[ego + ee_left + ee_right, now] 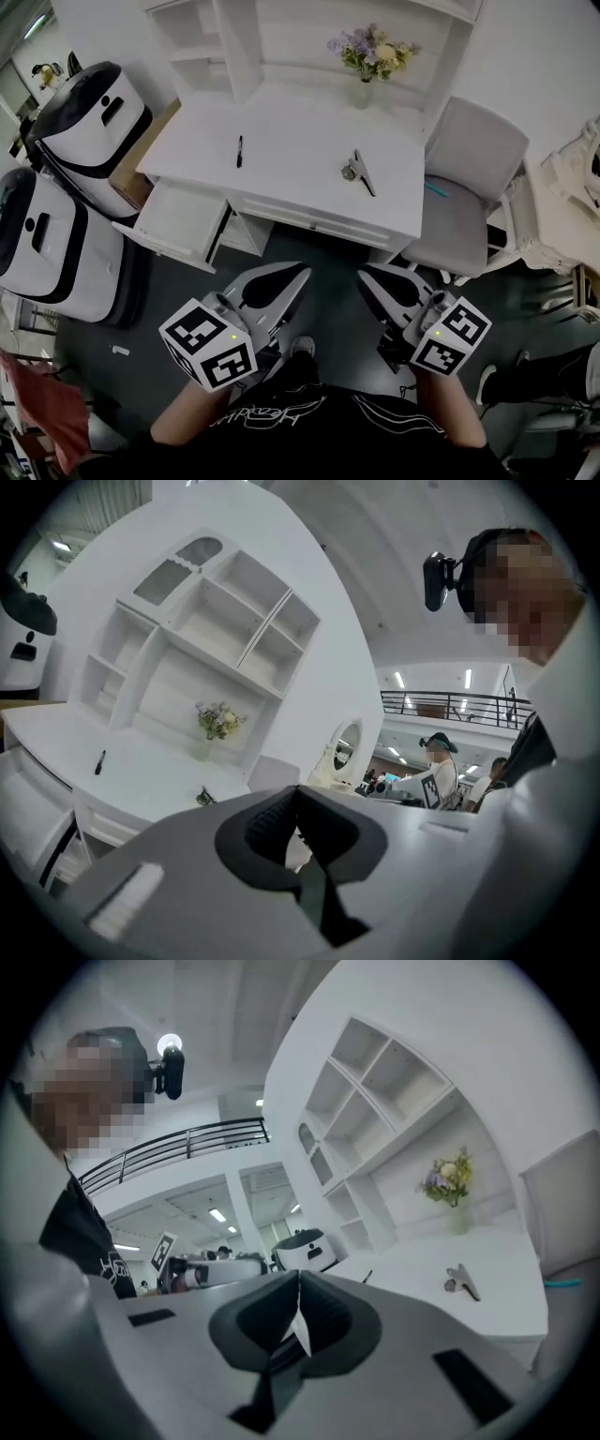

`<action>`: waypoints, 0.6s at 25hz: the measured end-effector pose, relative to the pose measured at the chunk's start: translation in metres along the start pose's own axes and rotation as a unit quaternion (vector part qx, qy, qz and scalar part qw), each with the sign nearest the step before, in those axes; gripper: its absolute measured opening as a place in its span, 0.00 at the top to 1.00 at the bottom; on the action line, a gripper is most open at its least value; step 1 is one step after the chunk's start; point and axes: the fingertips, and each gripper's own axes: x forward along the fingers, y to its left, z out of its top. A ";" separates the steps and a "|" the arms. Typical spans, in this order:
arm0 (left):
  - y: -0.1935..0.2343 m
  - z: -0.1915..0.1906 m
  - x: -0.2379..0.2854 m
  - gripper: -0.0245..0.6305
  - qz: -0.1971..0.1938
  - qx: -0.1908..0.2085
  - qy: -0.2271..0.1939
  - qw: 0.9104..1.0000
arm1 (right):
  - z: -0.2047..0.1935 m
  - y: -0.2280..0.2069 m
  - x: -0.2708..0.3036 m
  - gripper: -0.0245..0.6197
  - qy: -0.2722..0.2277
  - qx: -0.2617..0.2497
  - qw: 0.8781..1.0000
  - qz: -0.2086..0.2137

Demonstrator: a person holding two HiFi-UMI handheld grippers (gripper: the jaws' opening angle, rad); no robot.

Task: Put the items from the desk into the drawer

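A black pen lies on the left part of the white desk. A small metal item with a dark handle lies toward the desk's right. The desk's left drawer is pulled open, and what shows of its inside is bare. My left gripper and right gripper are held side by side well in front of the desk, above the floor, both shut with nothing between the jaws. The pen and the metal item appear far off in the gripper views.
A vase of flowers stands at the desk's back, under white shelves. A grey chair with a teal object on it stands right of the desk. Two white and black machines stand to the left.
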 end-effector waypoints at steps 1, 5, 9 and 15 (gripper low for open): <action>0.016 0.004 0.005 0.95 -0.002 -0.005 0.001 1.000 | 0.006 -0.009 0.012 0.95 -0.010 0.007 1.000 -0.001; 0.070 0.010 0.019 0.95 -0.010 -0.023 0.013 1.000 | 0.017 -0.044 0.050 0.95 -0.005 0.001 1.000 -0.023; 0.107 0.011 0.036 0.95 -0.009 -0.039 0.017 0.999 | 0.012 -0.076 0.069 0.95 0.026 -0.018 0.998 -0.056; 0.135 0.013 0.061 0.95 -0.013 -0.042 0.035 0.998 | 0.006 -0.124 0.086 0.95 0.037 0.004 0.996 -0.085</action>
